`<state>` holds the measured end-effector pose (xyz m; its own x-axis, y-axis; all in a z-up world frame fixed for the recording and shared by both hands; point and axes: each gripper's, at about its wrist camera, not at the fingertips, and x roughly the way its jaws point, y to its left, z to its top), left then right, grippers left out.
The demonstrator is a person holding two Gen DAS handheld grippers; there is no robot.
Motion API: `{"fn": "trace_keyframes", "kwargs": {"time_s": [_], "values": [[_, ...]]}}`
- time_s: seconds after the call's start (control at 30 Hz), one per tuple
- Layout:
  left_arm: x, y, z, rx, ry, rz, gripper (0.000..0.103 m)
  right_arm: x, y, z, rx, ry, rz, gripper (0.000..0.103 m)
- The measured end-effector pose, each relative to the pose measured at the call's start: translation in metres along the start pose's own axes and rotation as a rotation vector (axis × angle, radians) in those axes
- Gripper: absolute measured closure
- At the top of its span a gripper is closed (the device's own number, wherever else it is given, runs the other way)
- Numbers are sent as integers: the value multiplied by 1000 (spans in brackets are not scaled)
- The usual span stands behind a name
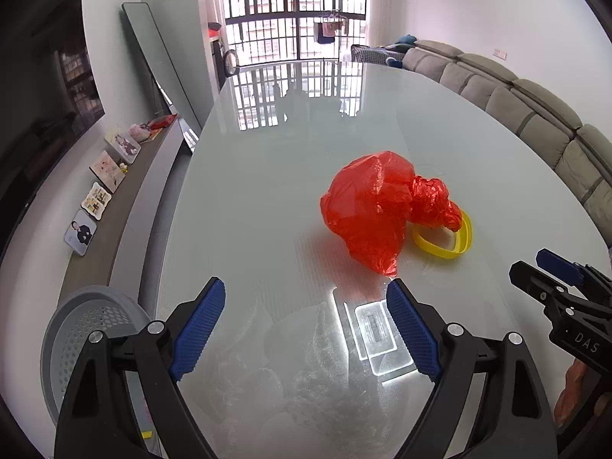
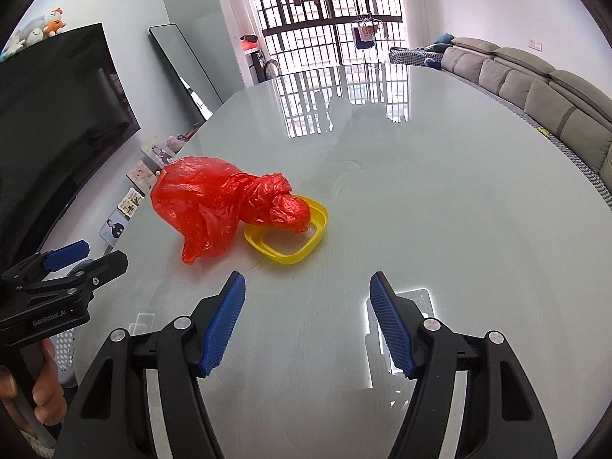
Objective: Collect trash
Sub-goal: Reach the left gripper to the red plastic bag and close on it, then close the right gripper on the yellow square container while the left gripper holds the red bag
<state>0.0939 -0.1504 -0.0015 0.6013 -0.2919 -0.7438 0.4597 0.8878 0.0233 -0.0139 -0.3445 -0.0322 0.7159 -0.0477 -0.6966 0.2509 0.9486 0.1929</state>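
Red bag (image 1: 367, 210) partly over yellow ring (image 1: 445, 243)

Bright daylight from barred window (image 1: 294, 11) at far end. Glossy table (image 1: 267, 176) mirrors window bars near far edge; rectangular ceiling-light glare (image 1: 376, 332) near near edge. Red bag (image 1: 367, 210) casts faint reddish shadow. Both views sharp; strong fisheye bending, black corners.

red bag (image 2: 214, 206), yellow ring (image 2: 290, 244), glass table (image 2: 440, 210)
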Motion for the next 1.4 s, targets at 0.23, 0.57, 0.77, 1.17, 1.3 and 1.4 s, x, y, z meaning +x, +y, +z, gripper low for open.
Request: {"fn": "trace_keyframes", "kwargs": {"time_s": [0.23,0.57,0.77,1.17,1.3,1.4], "values": [[10,-16,11,46,6,-18,18,3,-12,7,27,-6,0,38],[37,-37,33,102,27,-98,17,11,-24,14,56,1,-17,38],[53,-51,45,138,18,-114,16,16,-30,15,74,8,-14,38],[81,-55,52,119,23,-112,41,19,-34,14,86,19,12,38],[80,-52,51,109,23,-117,68,19,-35,12,82,19,17,38],[75,-48,51,96,14,-120,87,20,-34,12,75,21,20,38]]}}
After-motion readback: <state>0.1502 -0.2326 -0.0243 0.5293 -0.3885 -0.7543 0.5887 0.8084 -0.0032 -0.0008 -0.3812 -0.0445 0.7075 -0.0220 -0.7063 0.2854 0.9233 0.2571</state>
